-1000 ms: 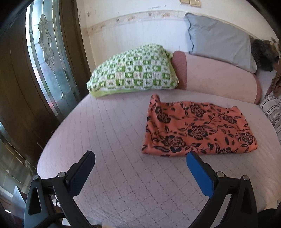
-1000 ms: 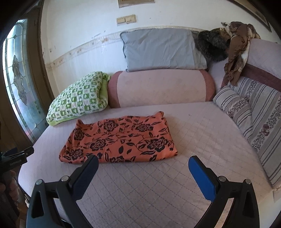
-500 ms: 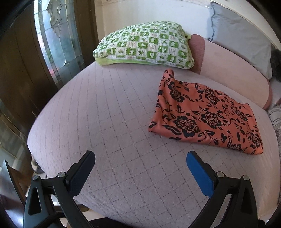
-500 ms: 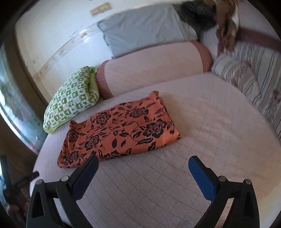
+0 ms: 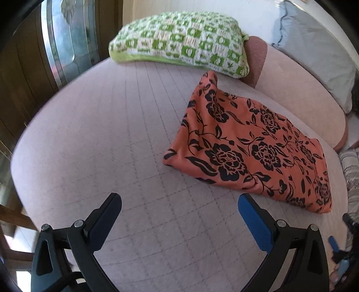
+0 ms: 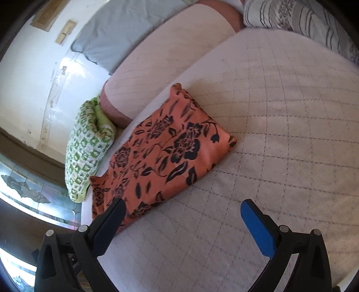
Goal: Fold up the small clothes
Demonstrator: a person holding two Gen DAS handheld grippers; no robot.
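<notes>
The cloth (image 5: 253, 143), orange with black flowers, lies folded flat on the bed (image 5: 101, 139), with nothing on top of it. No box or basket shows in either view. Past the cloth a green pillow (image 5: 179, 42) rests against a pink bolster (image 5: 298, 94), and a grey pillow (image 5: 318, 47) leans behind the bolster.

The left gripper (image 5: 179, 197) hangs over bare quilt just short of the cloth's near edge, its jaws spread wide and empty. The right gripper (image 6: 182, 204) is also spread wide and empty; its left finger (image 6: 110, 222) overlaps the cloth's near edge in the view, though contact cannot be told.

Only the left view shows the wooden door with a glass pane (image 5: 65, 38) beyond the bed's edge, and a small part of the other gripper at its lower right. Only the right view shows the striped cushion (image 6: 298, 18) far from the cloth, and the wall switches (image 6: 66, 33) above the grey pillow (image 6: 116, 36).
</notes>
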